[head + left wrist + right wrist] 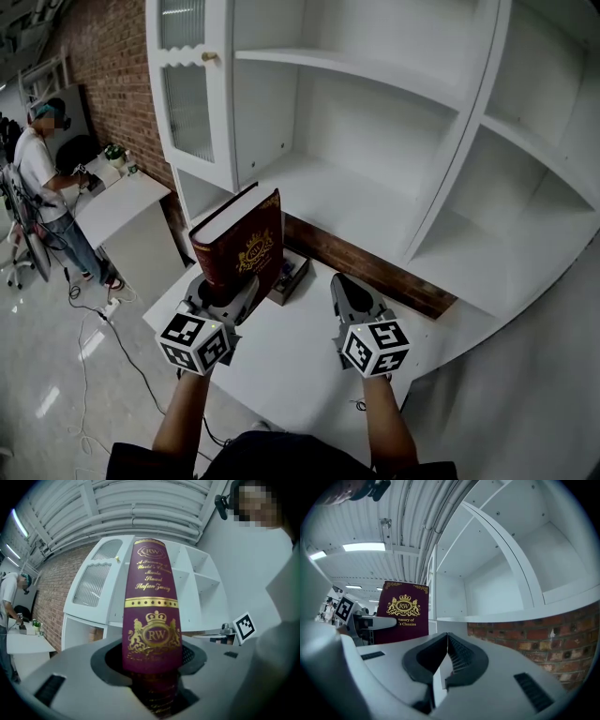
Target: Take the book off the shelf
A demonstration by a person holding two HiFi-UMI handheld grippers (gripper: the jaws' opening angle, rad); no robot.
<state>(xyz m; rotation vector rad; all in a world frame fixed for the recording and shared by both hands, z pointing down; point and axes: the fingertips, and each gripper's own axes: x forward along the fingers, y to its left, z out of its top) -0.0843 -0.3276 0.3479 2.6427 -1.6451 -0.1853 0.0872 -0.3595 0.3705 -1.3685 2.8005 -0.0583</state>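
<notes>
The left claw (223, 292) is clamping the lower end of the maroon book (240, 244). The book is standing upright, clear of the white shelf unit (375, 202), over the left side of the white bench (291, 370). The right claw (352, 291) is hovering just to its right, jaws pressed together on nothing.

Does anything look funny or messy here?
Nothing is spilled or broken. The one odd sight is the red book: it is not on the white shelf but stands on end, pinched in the left hand-held gripper. The glass door hangs open.
</notes>
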